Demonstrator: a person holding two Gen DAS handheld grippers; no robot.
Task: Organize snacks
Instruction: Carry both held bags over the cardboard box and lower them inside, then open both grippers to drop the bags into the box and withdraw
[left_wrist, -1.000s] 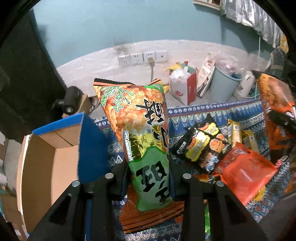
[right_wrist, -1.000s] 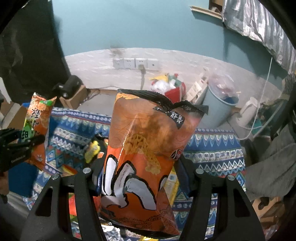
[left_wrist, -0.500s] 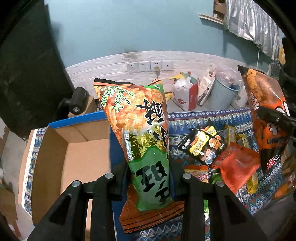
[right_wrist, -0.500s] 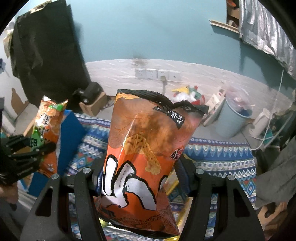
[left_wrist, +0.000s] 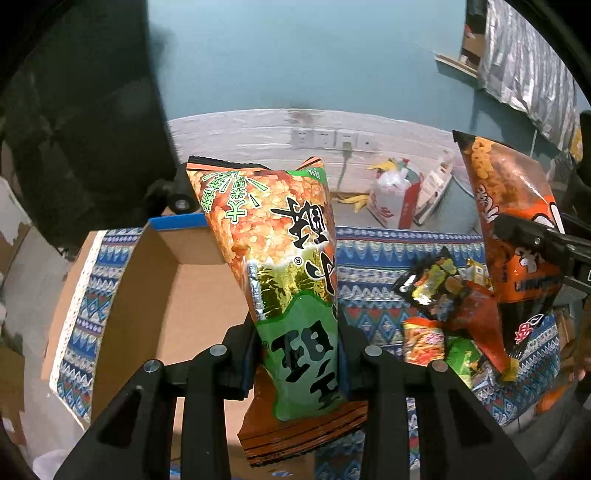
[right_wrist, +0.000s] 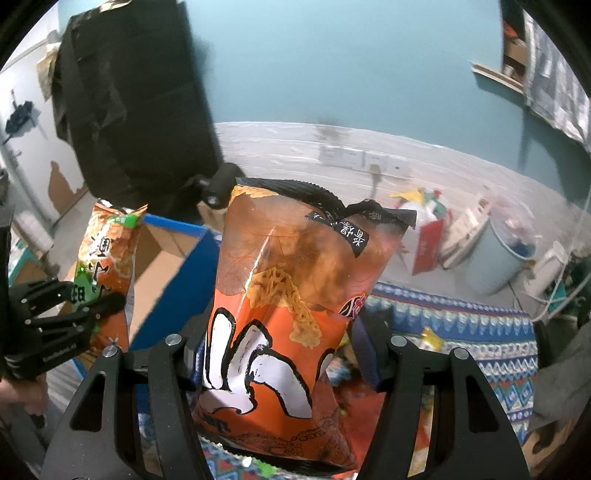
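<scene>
My left gripper (left_wrist: 299, 354) is shut on the lower part of a tall green-and-orange snack bag (left_wrist: 273, 251), held upright above the near right side of an open cardboard box (left_wrist: 184, 295). In the right wrist view that bag (right_wrist: 110, 251) and the left gripper (right_wrist: 70, 310) hang over the box (right_wrist: 162, 258) with its blue flap. My right gripper (right_wrist: 277, 350) is shut on a wide orange snack bag (right_wrist: 295, 295), upright, right of the box. The left wrist view shows the same orange bag (left_wrist: 509, 206) over the snack pile (left_wrist: 447, 302).
A blue patterned cloth (left_wrist: 384, 254) covers the surface under the box and the loose snacks. Behind it on the floor stand a red-and-white bag (left_wrist: 395, 199) and a pale blue bin (right_wrist: 495, 258). A small black camera (left_wrist: 181, 192) sits behind the box.
Both grippers have carried their bags to the left and a little up. The box's inside now fills more of the left wrist view, and the orange bag has come closer to it.
</scene>
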